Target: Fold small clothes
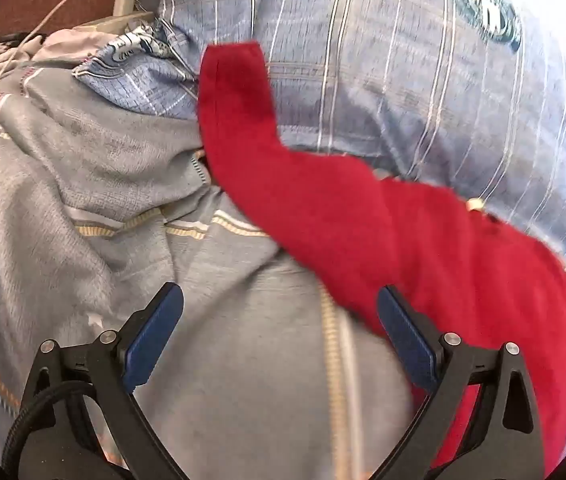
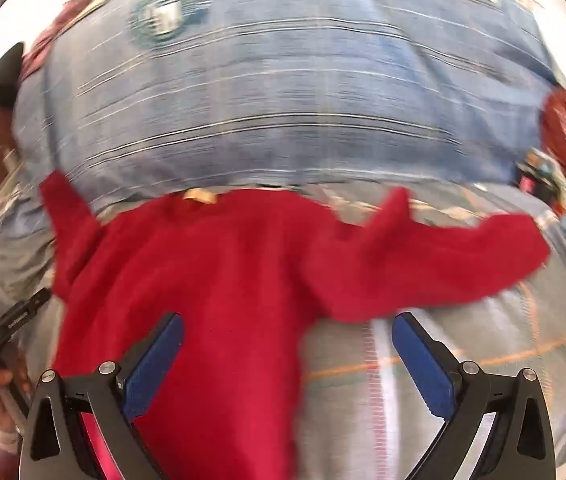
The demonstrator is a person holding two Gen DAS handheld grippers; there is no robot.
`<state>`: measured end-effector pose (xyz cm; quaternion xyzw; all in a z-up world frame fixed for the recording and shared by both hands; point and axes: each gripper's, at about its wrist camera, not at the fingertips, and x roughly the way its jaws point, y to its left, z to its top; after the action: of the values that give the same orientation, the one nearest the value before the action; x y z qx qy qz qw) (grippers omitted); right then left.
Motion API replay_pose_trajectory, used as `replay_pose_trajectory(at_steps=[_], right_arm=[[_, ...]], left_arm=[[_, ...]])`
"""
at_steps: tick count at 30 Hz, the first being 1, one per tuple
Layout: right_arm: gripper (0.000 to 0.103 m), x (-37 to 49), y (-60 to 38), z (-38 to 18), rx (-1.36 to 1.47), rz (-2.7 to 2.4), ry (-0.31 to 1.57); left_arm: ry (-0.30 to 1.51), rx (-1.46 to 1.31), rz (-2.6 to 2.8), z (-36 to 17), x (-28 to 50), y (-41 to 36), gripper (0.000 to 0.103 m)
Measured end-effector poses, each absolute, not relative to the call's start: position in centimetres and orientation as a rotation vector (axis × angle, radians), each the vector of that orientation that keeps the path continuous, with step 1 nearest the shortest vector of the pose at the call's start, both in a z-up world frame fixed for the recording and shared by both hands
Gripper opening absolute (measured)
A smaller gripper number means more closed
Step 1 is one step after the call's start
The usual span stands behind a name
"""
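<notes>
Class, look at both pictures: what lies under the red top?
The red top lies spread on a grey striped blanket, its collar end and one sleeve reaching a blue striped pillow. Whatever lies directly beneath the top is covered and cannot be seen.

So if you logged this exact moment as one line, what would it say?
left fingers: open, empty | right fingers: open, empty | red knit sweater: spread on grey striped blanket, unfolded

So there's this small red fuzzy long-sleeved top [image 2: 219, 264], spread flat on a grey striped blanket [image 2: 443, 380], sleeves out sideways, its collar right against the blue plaid pillow [image 2: 283, 100].
</notes>
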<state>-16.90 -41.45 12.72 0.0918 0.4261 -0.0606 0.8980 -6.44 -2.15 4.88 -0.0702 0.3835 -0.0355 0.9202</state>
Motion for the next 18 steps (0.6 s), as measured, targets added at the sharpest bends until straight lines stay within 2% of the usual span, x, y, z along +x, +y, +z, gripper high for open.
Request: replay_pose_trajectory(at_steps=[7, 18], right_arm=[[0.103, -13.1, -33.6, 11.9, 0.078, -0.065, 0.884], [0.103, -10.5, -28.4, 10.5, 0.041, -0.079, 0.847]], left_arm=[[0.745, -0.104, -0.046, 6.1, -6.9, -3.9, 0.098], [0.725, -0.058, -0.032, 6.2, -6.3, -4.0, 0.098]])
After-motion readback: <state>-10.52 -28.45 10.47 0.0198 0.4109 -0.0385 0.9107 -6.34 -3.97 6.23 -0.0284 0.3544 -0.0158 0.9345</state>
